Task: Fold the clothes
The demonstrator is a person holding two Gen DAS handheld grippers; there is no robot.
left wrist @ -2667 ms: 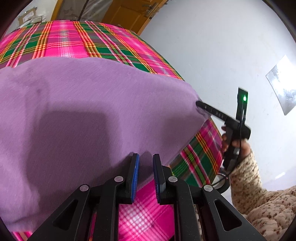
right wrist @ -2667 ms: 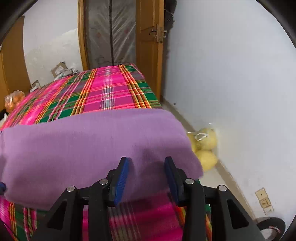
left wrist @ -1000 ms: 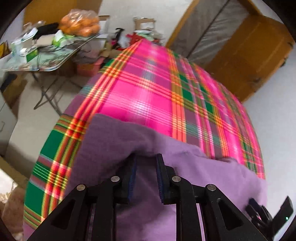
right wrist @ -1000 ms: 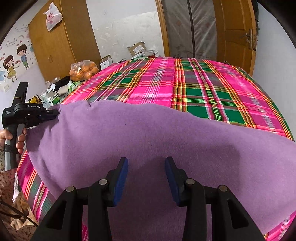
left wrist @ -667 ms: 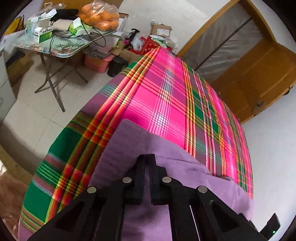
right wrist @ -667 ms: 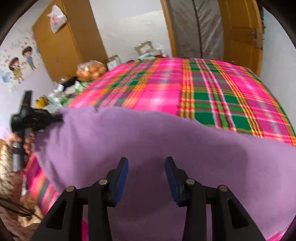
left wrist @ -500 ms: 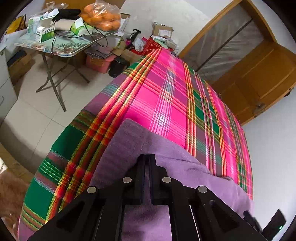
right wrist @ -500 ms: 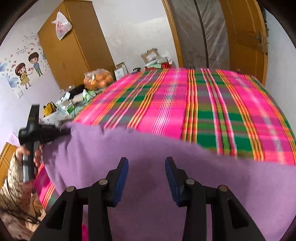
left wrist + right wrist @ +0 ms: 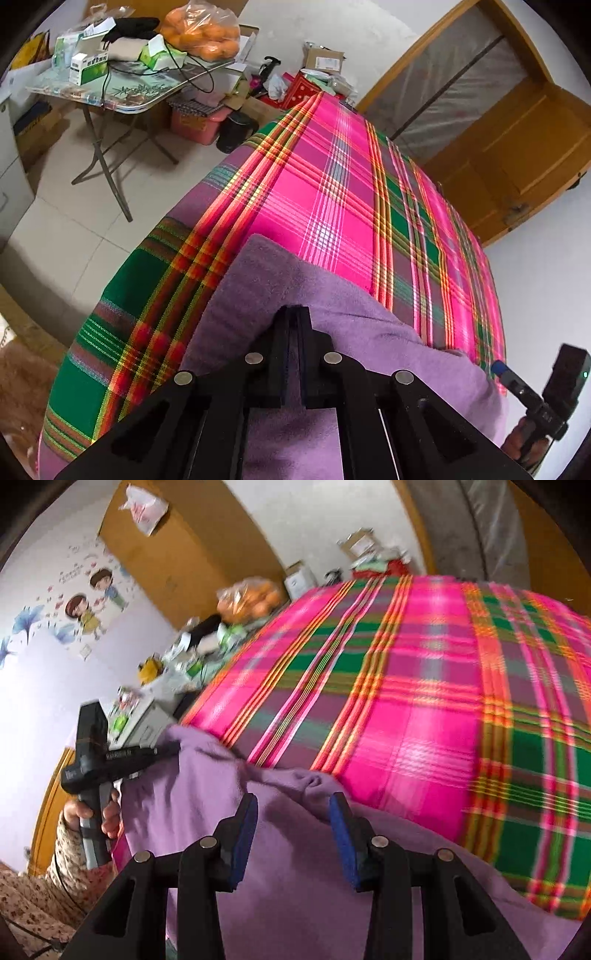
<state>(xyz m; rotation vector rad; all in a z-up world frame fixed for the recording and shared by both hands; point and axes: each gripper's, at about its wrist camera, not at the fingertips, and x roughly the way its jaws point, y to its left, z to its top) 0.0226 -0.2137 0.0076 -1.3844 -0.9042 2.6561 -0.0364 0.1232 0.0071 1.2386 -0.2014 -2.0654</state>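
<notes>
Both tongs are working the purple cloth (image 9: 332, 310) on the bed (image 9: 332, 192): your left tongs (image 9: 294, 314) are clamping its edge; your right tongs (image 9: 291, 808) are hovering apart above it.

The cloth (image 9: 332, 306) is plain lilac purple. The bedspread (image 9: 332, 206) under it is a plaid of hot pink and green squares crossed by orange, yellow and white stripes. Both grippers are black; the right gripper (image 9: 293, 808) has blue pads. The sleeve (image 9: 40, 890) is beige with small reddish flowers. The door (image 9: 517, 147) is orange-brown wood.
</notes>
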